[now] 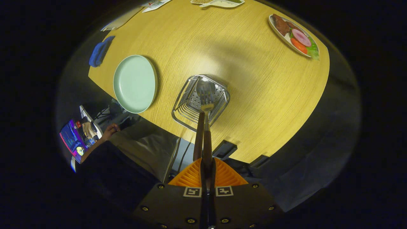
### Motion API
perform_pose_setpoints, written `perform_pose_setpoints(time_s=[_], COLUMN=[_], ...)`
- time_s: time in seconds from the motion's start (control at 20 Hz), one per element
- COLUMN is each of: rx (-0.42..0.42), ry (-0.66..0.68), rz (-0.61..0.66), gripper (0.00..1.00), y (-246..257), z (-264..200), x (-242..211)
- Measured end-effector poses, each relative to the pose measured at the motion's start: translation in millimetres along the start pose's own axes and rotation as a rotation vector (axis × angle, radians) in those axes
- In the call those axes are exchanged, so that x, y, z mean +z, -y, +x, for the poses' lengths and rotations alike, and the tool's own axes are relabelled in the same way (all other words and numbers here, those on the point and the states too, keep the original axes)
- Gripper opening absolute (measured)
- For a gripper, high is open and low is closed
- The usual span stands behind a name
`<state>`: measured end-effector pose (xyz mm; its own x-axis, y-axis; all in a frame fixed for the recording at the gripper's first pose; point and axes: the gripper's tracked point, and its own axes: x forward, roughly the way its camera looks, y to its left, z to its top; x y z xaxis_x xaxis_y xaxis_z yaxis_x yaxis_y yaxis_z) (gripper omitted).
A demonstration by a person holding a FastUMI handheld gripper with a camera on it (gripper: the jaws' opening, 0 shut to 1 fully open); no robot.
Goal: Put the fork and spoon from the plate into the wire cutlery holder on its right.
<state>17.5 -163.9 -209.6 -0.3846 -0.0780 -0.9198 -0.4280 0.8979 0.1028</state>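
The wire cutlery holder (201, 101) stands upright on the wooden table (254, 95), near the table's front edge, and serves as the reference point below. Its perforated floor is visible through the open top. A spoon (206, 92) hangs with its bowl over the holder's opening, bowl facing the camera, its brown wooden handle running back toward the gripper (207, 170). A second brown handle lies alongside the spoon's handle, just to its left, and also leads toward the holder; its working end is hidden behind the spoon, so whether it is the fork cannot be told. Whether either utensil touches the holder's floor cannot be told.

The gripper sits directly behind the holder, off the table edge, with its fingers (190, 176) drawn close together on the spoon's handle, both pressing against it. The left handle passes beside the fingers; contact with it cannot be confirmed.

To the left of the holder, apart from it, lies a pale green plate (135, 83), with nothing on it. Further left, at the table's edge, is a blue cloth (99, 52). Well beyond the holder to the right sits a white plate of food (294, 35). Far beyond the holder, at the table's far edge, is a pale tray (219, 3). Below and left of the holder, off the table, a person's hand (109, 130) is seen near a lit screen (72, 140).
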Motion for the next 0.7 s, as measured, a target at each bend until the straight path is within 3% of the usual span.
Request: perform_pose_setpoints(time_s=[0.4, 0.7], rx=[-0.038, -0.072], ry=[-0.074, 0.073], rz=[-0.051, -0.002], gripper=[0.07, 0.17], y=[-2.9, 3.1], z=[1.9, -9.4], x=[14.0, 16.4])
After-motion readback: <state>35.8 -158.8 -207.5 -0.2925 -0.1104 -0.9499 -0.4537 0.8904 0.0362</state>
